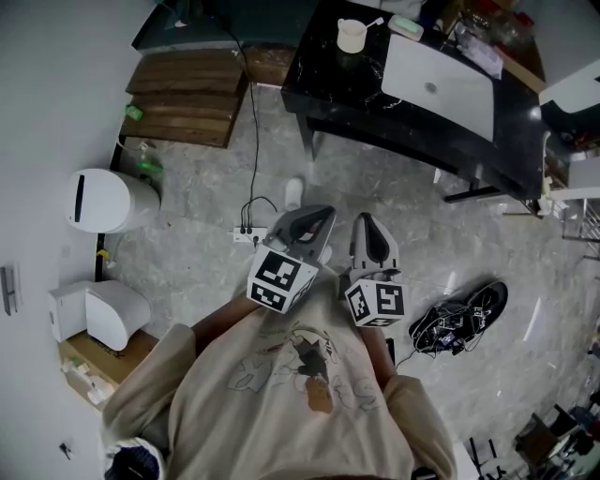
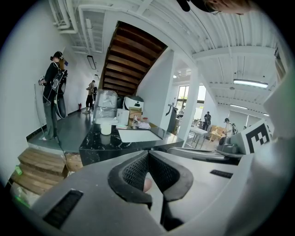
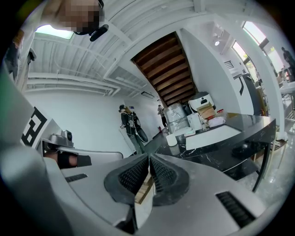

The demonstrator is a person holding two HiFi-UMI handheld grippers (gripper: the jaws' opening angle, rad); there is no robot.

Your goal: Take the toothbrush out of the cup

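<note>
A cream cup (image 1: 351,36) stands on the far left part of a black marble table (image 1: 323,80), with a pale toothbrush (image 1: 373,22) leaning out of it to the right. Both grippers are held close to my body, far short of the table. My left gripper (image 1: 323,216) is shut and empty, its pads meeting at the tips (image 2: 147,154). Beside it my right gripper (image 1: 366,220) is also shut with nothing held (image 3: 149,156). In both gripper views the cup (image 2: 106,126) (image 3: 172,139) shows small and distant on the table.
A white mat (image 1: 439,82) lies on the table right of the cup. Wooden steps (image 1: 183,94), a white bin (image 1: 108,200) and a power strip (image 1: 248,234) are at the left. Black gear with cables (image 1: 459,319) lies on the floor at the right. A person (image 2: 53,92) stands by the far wall.
</note>
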